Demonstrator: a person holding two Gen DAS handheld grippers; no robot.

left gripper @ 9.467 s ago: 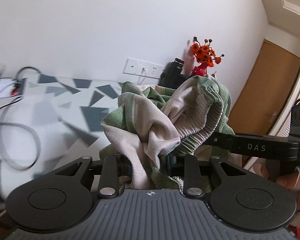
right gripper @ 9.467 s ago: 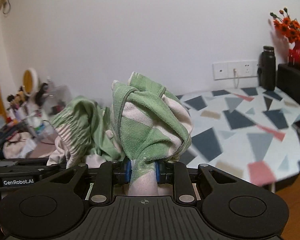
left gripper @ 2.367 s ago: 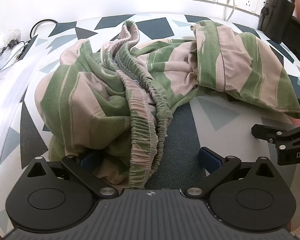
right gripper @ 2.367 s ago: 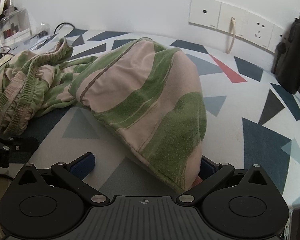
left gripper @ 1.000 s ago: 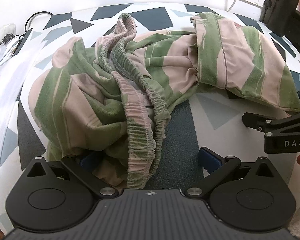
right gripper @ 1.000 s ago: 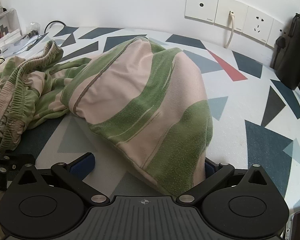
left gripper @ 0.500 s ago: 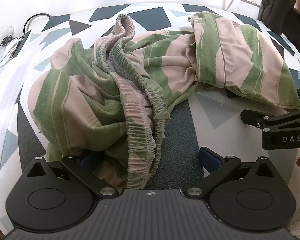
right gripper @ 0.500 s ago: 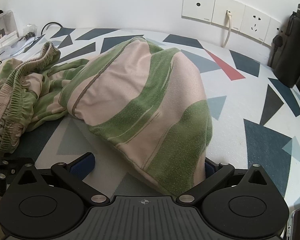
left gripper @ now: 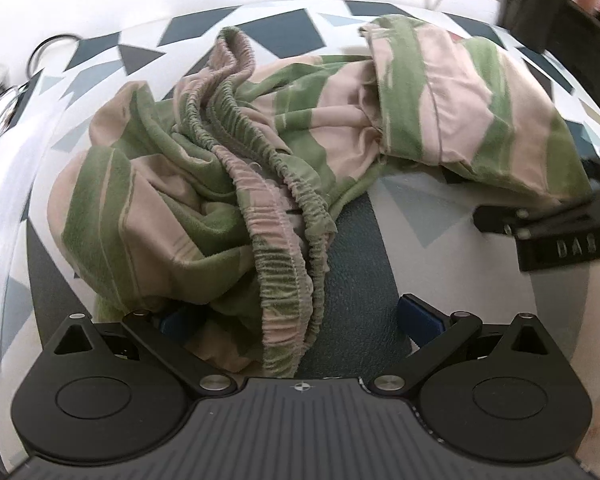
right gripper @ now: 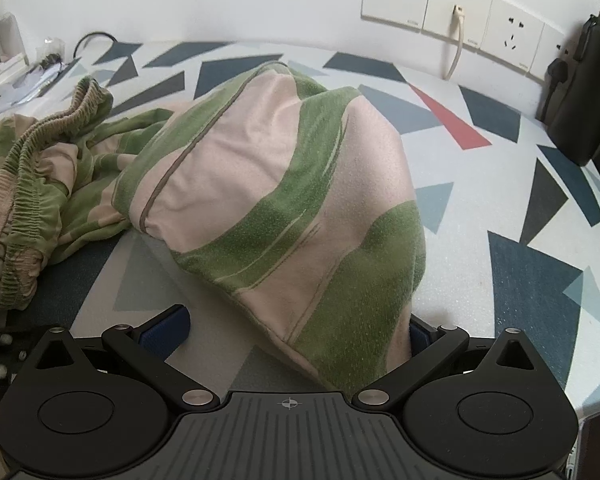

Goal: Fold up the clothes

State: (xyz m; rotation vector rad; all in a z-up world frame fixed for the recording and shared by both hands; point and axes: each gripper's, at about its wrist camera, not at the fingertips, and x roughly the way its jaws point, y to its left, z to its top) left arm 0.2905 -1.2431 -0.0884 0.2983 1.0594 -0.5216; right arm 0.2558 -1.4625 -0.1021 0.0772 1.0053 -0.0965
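Left wrist view looks down on a pair of green and pink striped trousers lying rumpled on a table patterned with dark triangles. The left gripper has its fingers spread wide, with the gathered elastic waistband draped between them but not pinched. Off to the right, one trouser leg stretches toward the right gripper, which sits low at the table edge. From the right wrist view, that gripper is also spread wide, and the hem of the leg lies between its fingers, loose. Both ends seem lined up for pinching, probably so the trousers can be lifted and shaken flat. Wall sockets and a dark bottle stand behind, well clear.
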